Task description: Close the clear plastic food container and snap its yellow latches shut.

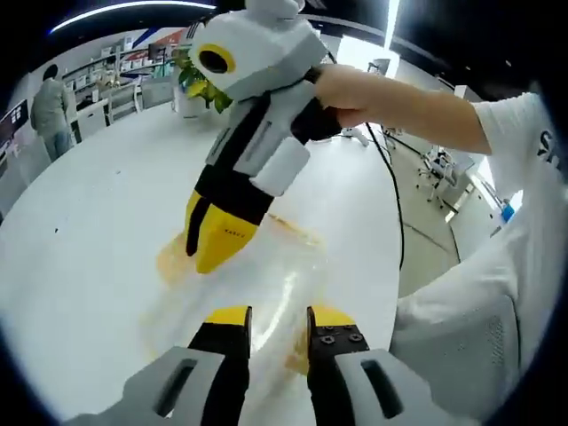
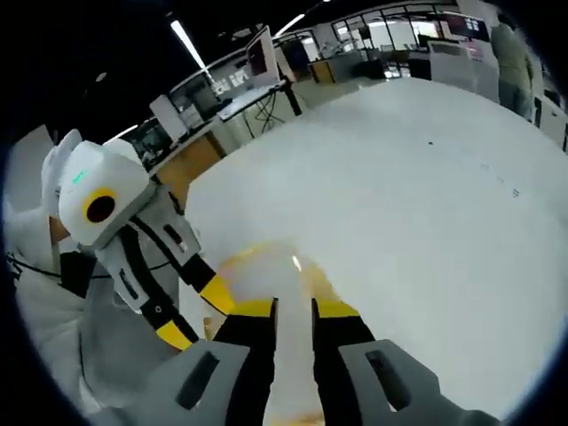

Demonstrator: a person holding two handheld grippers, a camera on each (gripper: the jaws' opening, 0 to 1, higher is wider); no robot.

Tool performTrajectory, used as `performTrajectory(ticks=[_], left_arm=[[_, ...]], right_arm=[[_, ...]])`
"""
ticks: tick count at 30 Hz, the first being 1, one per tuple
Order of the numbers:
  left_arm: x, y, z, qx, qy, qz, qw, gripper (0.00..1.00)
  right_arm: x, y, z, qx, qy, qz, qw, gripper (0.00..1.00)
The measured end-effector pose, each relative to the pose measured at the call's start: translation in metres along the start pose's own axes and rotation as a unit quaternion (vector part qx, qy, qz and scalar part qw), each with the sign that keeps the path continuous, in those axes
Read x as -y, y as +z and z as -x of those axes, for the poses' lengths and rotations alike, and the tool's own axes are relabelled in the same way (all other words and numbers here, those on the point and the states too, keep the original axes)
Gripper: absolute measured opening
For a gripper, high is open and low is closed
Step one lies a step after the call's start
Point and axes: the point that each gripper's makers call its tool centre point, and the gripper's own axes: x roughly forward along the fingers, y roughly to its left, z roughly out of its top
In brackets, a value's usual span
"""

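The clear container (image 1: 257,284) is judged light, stiff and slippery; pressing on yellow latches is advised. Both grippers (image 1: 278,312) (image 2: 293,306) are slightly parted, grasping nothing.

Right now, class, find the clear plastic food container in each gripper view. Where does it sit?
Left gripper view: the clear container lies low centre, between the right tool and this view's own jaws.
Right gripper view: low centre, just ahead of this view's jaws.
Shared landmark: the standing person beyond the table.

left claw (image 1: 278,321) narrowly parted, right claw (image 2: 293,311) seemingly likewise
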Motion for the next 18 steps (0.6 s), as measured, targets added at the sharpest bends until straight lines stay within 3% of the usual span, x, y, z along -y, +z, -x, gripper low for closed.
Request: performTrajectory(ticks=[5,10,12,14,16,18], left_arm=[[0.0,-0.003,0.001,0.008,0.024,-0.05,0.9985,0.2],[0.006,-0.008,-0.001,0.0,0.038,-0.133,0.9904,0.26],[0.008,-0.009,-0.002,-0.001,0.041,-0.159,0.9864,0.27],[0.011,-0.01,-0.002,0.002,0.04,-0.158,0.9866,0.3],[0.012,-0.01,-0.003,0.002,0.042,-0.167,0.9851,0.32],[0.01,-0.011,-0.004,-0.005,0.048,-0.201,0.9785,0.32]], right_arm=[[-0.004,0.0,-0.001,-0.012,0.023,0.012,0.9996,0.12],[-0.01,-0.001,-0.002,-0.023,0.036,0.041,0.9983,0.15],[-0.003,-0.004,-0.004,-0.038,0.017,0.061,0.9973,0.26],[-0.002,-0.013,-0.006,-0.063,0.021,0.074,0.995,0.34],[-0.002,-0.018,-0.01,-0.078,0.03,0.082,0.9932,0.32],[-0.002,-0.02,-0.012,-0.085,0.035,0.086,0.9921,0.29]])
